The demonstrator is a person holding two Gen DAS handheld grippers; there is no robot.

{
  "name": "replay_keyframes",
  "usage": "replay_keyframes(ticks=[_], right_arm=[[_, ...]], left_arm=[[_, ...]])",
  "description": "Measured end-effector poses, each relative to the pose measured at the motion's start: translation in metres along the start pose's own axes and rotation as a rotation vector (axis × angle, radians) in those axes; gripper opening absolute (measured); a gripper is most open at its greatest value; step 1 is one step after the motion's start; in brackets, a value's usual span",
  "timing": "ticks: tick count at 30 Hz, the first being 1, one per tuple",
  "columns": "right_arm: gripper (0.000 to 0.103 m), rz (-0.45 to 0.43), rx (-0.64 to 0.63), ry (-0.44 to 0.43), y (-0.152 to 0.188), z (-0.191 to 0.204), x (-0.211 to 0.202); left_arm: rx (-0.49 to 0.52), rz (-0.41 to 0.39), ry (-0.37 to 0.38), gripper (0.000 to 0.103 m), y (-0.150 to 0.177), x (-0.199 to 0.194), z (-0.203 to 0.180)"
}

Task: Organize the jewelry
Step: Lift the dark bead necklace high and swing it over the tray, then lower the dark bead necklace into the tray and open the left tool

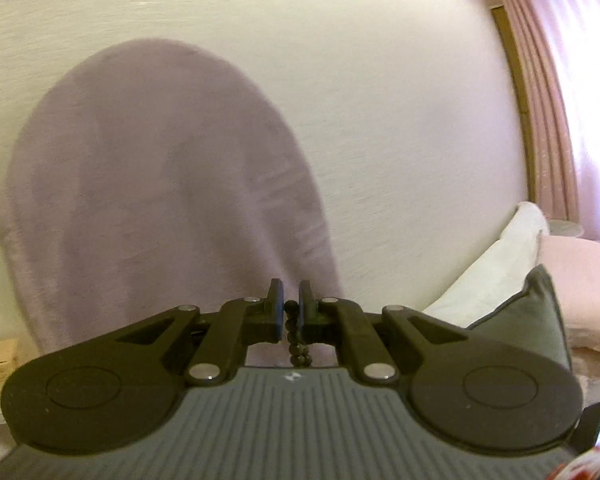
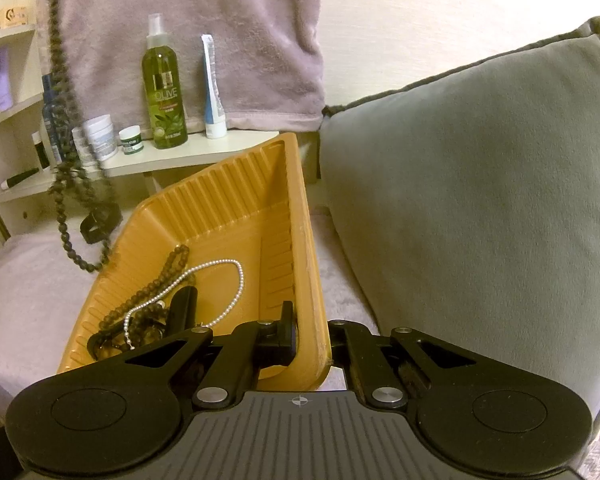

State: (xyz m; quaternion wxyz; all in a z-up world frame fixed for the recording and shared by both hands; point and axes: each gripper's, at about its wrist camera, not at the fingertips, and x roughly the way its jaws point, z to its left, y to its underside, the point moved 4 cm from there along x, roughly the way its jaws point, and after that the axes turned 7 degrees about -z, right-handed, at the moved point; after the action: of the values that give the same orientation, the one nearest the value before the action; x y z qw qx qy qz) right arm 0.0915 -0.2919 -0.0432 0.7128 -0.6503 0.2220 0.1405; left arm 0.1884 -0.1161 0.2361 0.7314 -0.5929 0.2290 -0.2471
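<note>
A home bedroom. Ahead of the left gripper (image 1: 291,304) a mauve plush headboard (image 1: 160,184) stands against a cream wall, with white and pink pillows (image 1: 496,264) and a pink curtain (image 1: 572,80) off to its right. Beyond the right gripper (image 2: 308,336) a bedside shelf (image 2: 188,152) carries an olive spray bottle (image 2: 164,92), a tube (image 2: 213,88) and small jars (image 2: 130,136); a grey cushion (image 2: 480,208) lies to its right
</note>
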Motion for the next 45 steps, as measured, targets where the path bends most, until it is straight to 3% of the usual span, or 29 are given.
replay_keyframes(ticks=[7,21,34,45], right_arm=[[0.005,0.000,0.012,-0.002,0.001,-0.003,0.002],[0.004,0.011,0.027,-0.003,0.003,-0.008,0.008],[0.004,0.010,0.026,-0.003,0.005,-0.008,0.008],[0.004,0.010,0.025,-0.003,0.005,-0.008,0.008]], left_arm=[[-0.038,0.043,0.067,0.006,0.017,0.019,-0.026],[-0.106,0.266,0.146,0.006,0.108,0.057,-0.058],[-0.153,0.425,0.143,0.006,0.177,0.074,-0.058],[-0.193,0.483,0.111,0.008,0.206,0.080,-0.049]])
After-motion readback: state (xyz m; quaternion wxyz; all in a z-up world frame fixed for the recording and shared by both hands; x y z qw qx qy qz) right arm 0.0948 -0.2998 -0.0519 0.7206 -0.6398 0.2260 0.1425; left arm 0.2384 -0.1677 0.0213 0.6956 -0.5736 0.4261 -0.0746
